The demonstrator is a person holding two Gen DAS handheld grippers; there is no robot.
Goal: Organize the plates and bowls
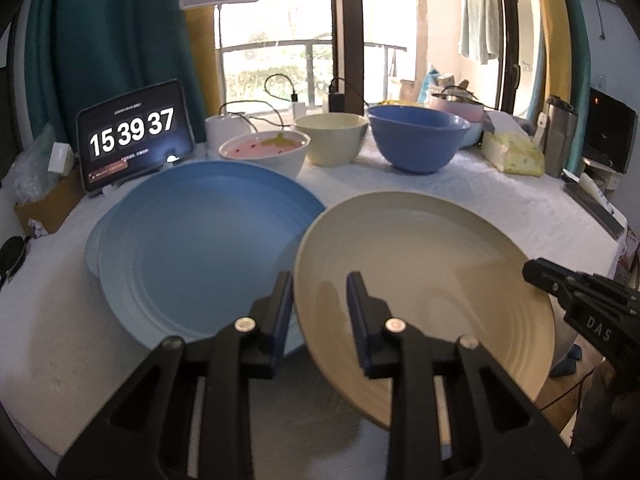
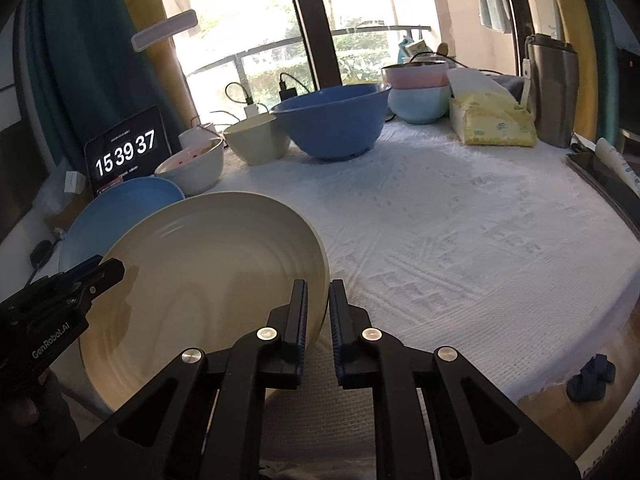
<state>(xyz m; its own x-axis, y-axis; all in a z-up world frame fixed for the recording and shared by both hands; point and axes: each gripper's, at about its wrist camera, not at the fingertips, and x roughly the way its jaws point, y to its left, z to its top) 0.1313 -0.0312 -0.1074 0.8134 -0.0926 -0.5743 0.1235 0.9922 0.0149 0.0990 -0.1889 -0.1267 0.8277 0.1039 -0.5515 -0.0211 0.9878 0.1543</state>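
The cream plate is lifted and tipped, held up between the two grippers. The left gripper has its jaws clamped on the plate's left rim, one finger under the edge and one on top. The right gripper has its jaws almost together, pinching the thin right rim; it also shows at the plate's far edge in the left view.

The plate looks hard and smooth, with soft round rings pressed into it. It is wide and shallow. I think it is light, maybe plastic or bamboo, and stiff, so it will not bend. The shiny rim could slip out of the pads, so holding both sides at the edge is a good way. It might crack or chip if dropped.

Just left of the left jaws lies the blue plate, flat on the table, with another pale plate under it. It has the same ringed shape, so the cream one should sit neatly on top.

Well beyond the jaws stands a row of bowls: a white bowl with pink inside, a cream bowl, and a big blue bowl. They are deep and round. The table cloth is white and bumpy, so it should be soft to land on.
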